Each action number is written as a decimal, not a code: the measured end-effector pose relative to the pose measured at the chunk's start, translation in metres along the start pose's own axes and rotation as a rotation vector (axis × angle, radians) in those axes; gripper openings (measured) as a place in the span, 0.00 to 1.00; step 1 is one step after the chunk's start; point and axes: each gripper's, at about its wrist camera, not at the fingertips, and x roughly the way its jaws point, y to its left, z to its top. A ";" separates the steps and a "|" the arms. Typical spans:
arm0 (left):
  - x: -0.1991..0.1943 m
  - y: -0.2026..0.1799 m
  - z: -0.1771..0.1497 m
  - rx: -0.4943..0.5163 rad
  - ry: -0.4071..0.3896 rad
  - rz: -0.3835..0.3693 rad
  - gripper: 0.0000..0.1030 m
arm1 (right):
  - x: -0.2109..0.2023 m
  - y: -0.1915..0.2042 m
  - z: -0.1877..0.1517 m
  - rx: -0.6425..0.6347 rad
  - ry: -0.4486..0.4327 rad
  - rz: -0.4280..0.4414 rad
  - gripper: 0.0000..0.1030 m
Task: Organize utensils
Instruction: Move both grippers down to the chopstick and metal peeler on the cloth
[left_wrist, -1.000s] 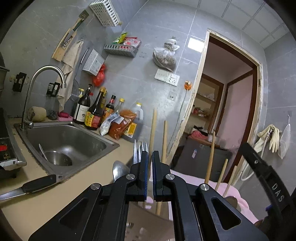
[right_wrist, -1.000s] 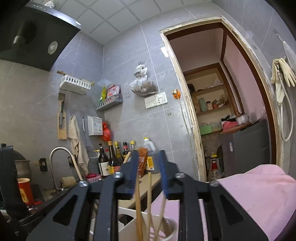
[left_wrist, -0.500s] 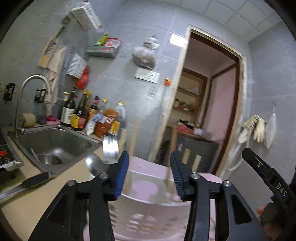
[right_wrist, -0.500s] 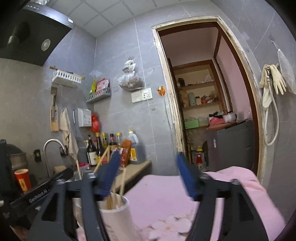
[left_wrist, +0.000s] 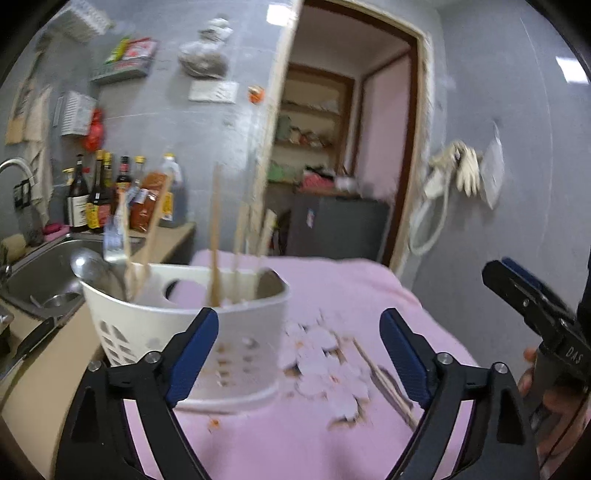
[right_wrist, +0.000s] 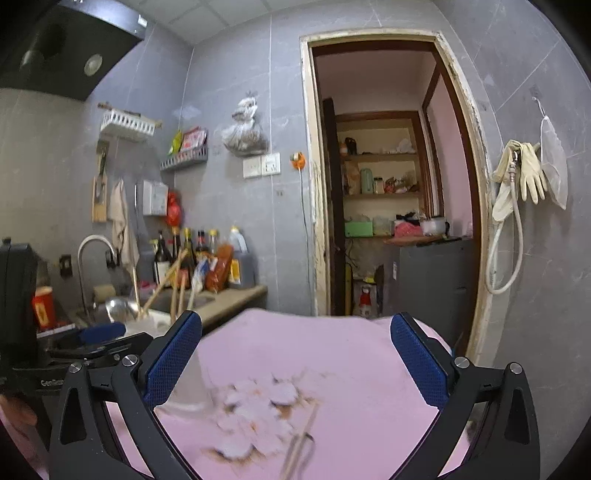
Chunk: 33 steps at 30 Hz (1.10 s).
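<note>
A white slotted utensil holder (left_wrist: 192, 332) stands on the pink cloth (left_wrist: 303, 435). It holds several wooden chopsticks (left_wrist: 214, 243), a metal spoon (left_wrist: 88, 266) and a fork (left_wrist: 114, 240). My left gripper (left_wrist: 299, 354) is open and empty, just in front of the holder. A loose pair of chopsticks (left_wrist: 384, 384) lies on the cloth to the right, also in the right wrist view (right_wrist: 299, 446). My right gripper (right_wrist: 295, 362) is open and empty above the cloth (right_wrist: 332, 354). The holder (right_wrist: 151, 321) is at its left, partly hidden.
A steel sink (left_wrist: 37, 273) with a tap and a row of sauce bottles (left_wrist: 110, 192) lie to the left. A black-handled knife (left_wrist: 29, 343) lies on the counter. A doorway (right_wrist: 388, 184) opens behind. The cloth has a white flower pattern (left_wrist: 328, 369).
Both grippers have opened wide and pulled back from the holder. The left let go of the utensils it was shut on; they now stand in the holder.
</note>
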 end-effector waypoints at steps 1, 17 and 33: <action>0.003 -0.004 -0.002 0.015 0.020 0.002 0.84 | -0.001 -0.003 -0.002 -0.007 0.024 -0.004 1.00; 0.065 -0.016 -0.048 0.030 0.430 0.014 0.84 | 0.033 -0.035 -0.063 -0.007 0.507 0.007 0.85; 0.084 -0.002 -0.051 -0.037 0.547 -0.014 0.84 | 0.061 -0.007 -0.098 -0.099 0.735 0.098 0.71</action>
